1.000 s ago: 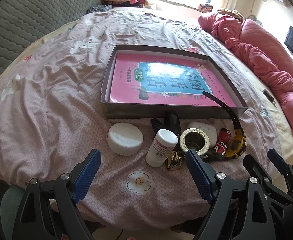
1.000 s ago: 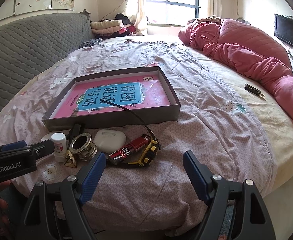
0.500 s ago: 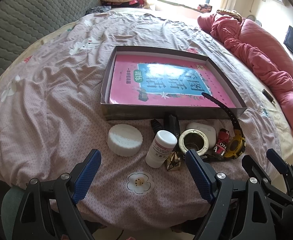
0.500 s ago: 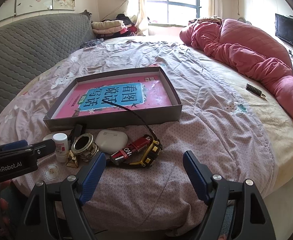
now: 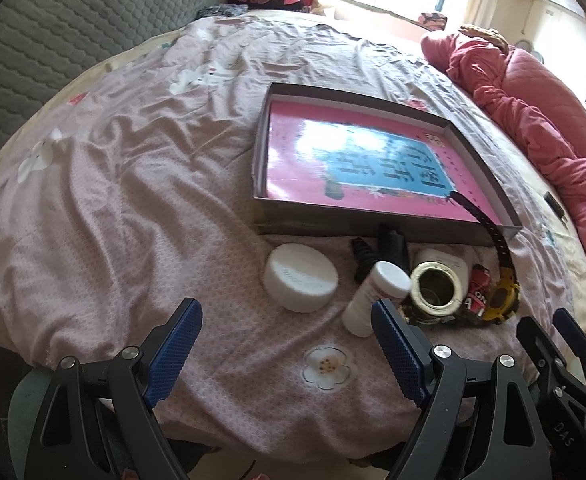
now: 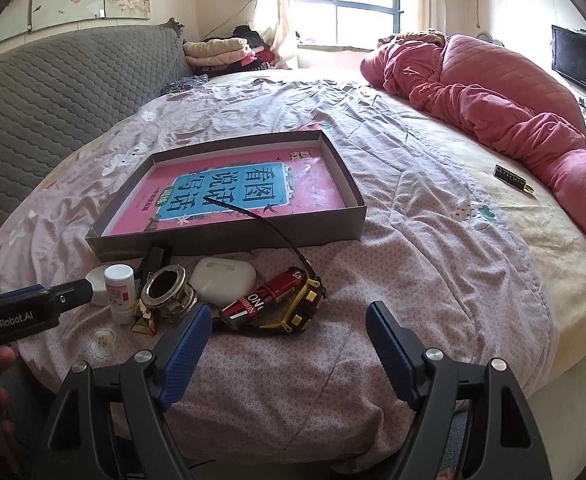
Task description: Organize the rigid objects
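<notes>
Beside the gray box on the bed, a white pill bottle is standing — light, stiff, slick, best gripped across its body — while both tongs, left and right, are gaping wide, empty.

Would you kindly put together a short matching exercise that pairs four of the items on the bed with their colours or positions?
Column A
1. round jar
2. wristwatch
3. earbud case
4. shallow box

Column B
a. yellow and black, strap arching up over the box wall
b. grey walls, pink and blue book cover lying inside
c. white and smooth, lying between the brass ring and the watch
d. white, leftmost of the small items, left of the pill bottle

Pairs: 1-d, 2-a, 3-c, 4-b
</notes>
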